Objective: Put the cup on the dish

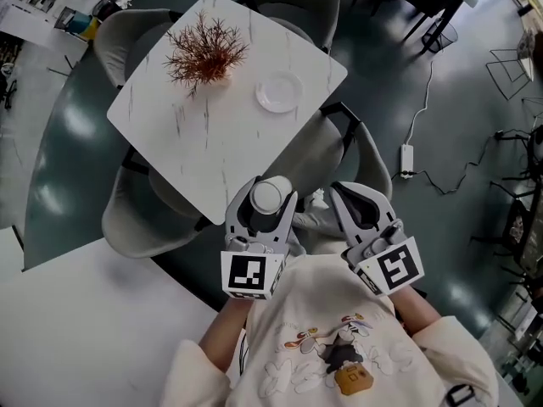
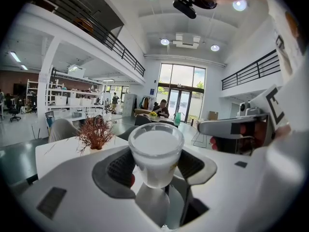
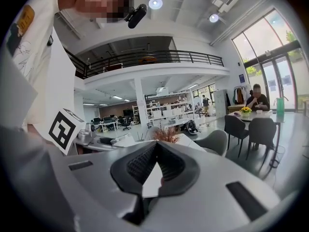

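Presently: frosted white plastic cup point(image 1: 266, 195), upright, clenched in left claw point(image 2: 155, 164), held well short of round white dish point(image 1: 279, 91) on white marbled desk point(image 1: 204, 142); right claw point(image 3: 155, 149) closed, empty.

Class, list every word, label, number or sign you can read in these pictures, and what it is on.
No text is readable.
Marker cube on left gripper, and the one on right gripper: square patterns, no letters.
Sweatshirt: cartoon print, no words legible.
Blue wall sign: too small to read.
Cup: blank.
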Tool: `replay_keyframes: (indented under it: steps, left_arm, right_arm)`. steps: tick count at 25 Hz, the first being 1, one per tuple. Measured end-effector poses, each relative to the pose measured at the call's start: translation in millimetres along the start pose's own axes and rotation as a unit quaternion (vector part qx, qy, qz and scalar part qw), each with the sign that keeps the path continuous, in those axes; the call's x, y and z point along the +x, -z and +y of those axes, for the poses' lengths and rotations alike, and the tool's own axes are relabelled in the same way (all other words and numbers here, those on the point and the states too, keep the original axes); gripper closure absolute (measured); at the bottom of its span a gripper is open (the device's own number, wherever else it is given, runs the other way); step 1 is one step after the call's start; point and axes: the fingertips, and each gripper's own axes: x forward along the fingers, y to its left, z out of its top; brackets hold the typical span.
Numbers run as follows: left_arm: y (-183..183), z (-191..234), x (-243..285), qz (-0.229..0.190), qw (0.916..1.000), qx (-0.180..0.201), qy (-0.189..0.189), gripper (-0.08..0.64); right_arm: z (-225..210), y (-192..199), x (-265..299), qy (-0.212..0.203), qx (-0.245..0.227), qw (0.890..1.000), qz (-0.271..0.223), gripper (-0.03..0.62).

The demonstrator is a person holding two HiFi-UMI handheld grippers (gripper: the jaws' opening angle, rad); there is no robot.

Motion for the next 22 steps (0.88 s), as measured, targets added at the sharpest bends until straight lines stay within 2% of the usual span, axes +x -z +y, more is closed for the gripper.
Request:
replay_keyframes:
  steps: [8, 12, 18, 22]
  left_arm:
    - [-3.0, 22.5, 38.5, 0.0, 0.9997, 0.014, -0.019, 0.29]
    - [-9.2, 32.7, 64.7, -0.017, 0.9993, 0.012, -0.03, 0.29]
    - [10.6, 51.4, 91.3, 0.008, 0.9985, -0.007, -0.054, 0.29]
    - [20.8, 65.9, 111.2, 0.006, 0.9977, -0.008, -0.067, 0.29]
  right_arm:
    - [-30.8, 21.6, 26.8, 0.003, 0.023, 1.0, 0.02, 0.588]
    - [-51.6, 31.6, 47.0, 0.004, 0.032, 0.999, 0.024, 0.588]
    - [-68.6, 51.8, 77.9, -0.018, 0.029, 0.998, 0.045, 0.588]
    - [-85.5, 65.2, 96.7, -0.03, 0.027, 0.998, 0.055, 0.588]
